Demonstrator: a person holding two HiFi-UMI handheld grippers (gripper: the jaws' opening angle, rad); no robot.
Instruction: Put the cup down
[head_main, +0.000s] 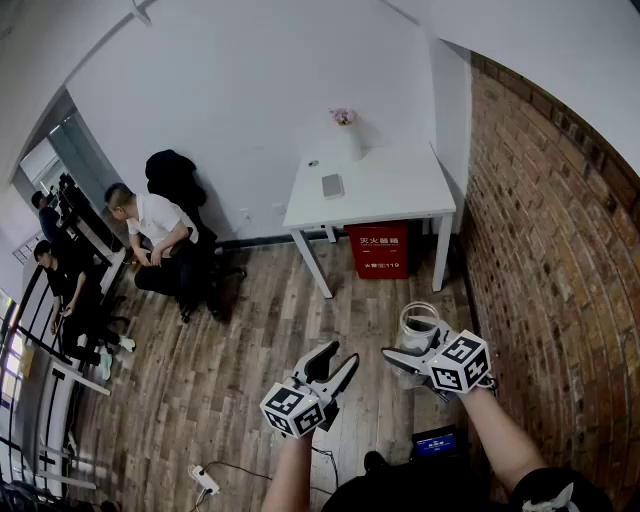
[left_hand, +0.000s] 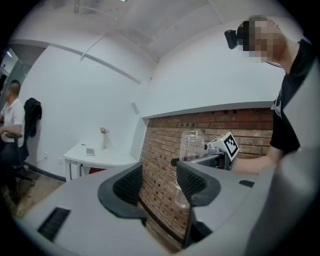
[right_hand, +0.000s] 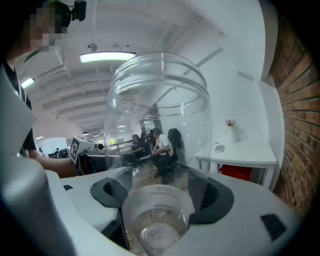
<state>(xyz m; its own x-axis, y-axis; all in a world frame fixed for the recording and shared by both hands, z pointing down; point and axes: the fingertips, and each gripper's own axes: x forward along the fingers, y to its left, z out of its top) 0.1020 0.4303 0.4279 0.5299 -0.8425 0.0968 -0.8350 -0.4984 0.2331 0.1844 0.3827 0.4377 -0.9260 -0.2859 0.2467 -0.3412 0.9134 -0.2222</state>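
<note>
While the right tool grips the lower part of a clear plastic cup, jaws partly open with a pad pressed to either side, the left tool holds nothing. Its jaws are spread wide, and only the brick wall shows between them. The cup stands upright in the grip, mouth up, and hangs in the air over the wooden floor, resting on nothing. Both tools are held out in front of the person, the left one beside the right and clear of the cup. The brick wall runs close along the right. Well ahead, a white desk stands against the far wall. It bears a small flat grey object and a vase of pink flowers, and a red box sits beneath it. Seated people are off to the left.
</note>
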